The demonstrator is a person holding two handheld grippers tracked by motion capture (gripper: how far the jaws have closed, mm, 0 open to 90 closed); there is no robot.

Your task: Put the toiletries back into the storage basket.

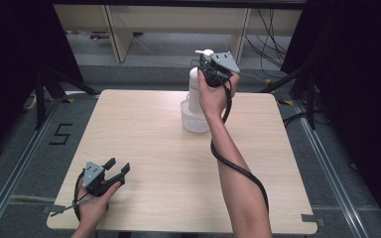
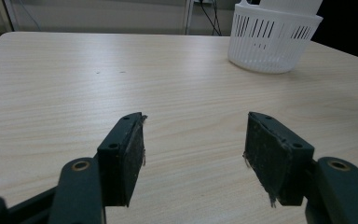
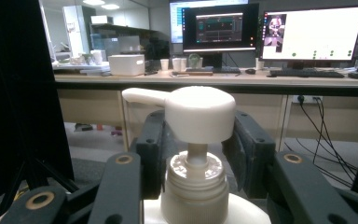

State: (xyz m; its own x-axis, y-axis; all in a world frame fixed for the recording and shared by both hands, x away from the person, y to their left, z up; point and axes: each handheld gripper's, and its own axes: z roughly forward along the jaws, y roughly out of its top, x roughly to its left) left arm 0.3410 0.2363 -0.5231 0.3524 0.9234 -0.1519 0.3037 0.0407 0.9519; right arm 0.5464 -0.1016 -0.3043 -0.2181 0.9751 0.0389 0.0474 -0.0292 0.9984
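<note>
1. The white pump bottle [image 1: 194, 82] stands upright in the upper middle of the high view, its base inside a white slotted basket [image 1: 194, 119] that rests on the far part of the wooden surface [image 1: 168, 163].
2. The right tongs [image 1: 209, 74] sit at the bottle's top, held by the person's right hand [image 1: 213, 94], with a black cable [image 1: 238, 168] running down along the forearm.
3. In the right gripper view the pump head [image 3: 198, 112] and the ribbed collar [image 3: 196, 186] lie between the two black jaws; the pads seem to stand just beside the neck, and I cannot tell whether they press on it.
4. The left tongs [image 1: 115, 171] are released and hold nothing, low in the lower left of the high view, in the left hand [image 1: 93, 203].
5. In the left gripper view the basket [image 2: 272, 39] sits in the upper right, well apart from the spread jaws.
</note>
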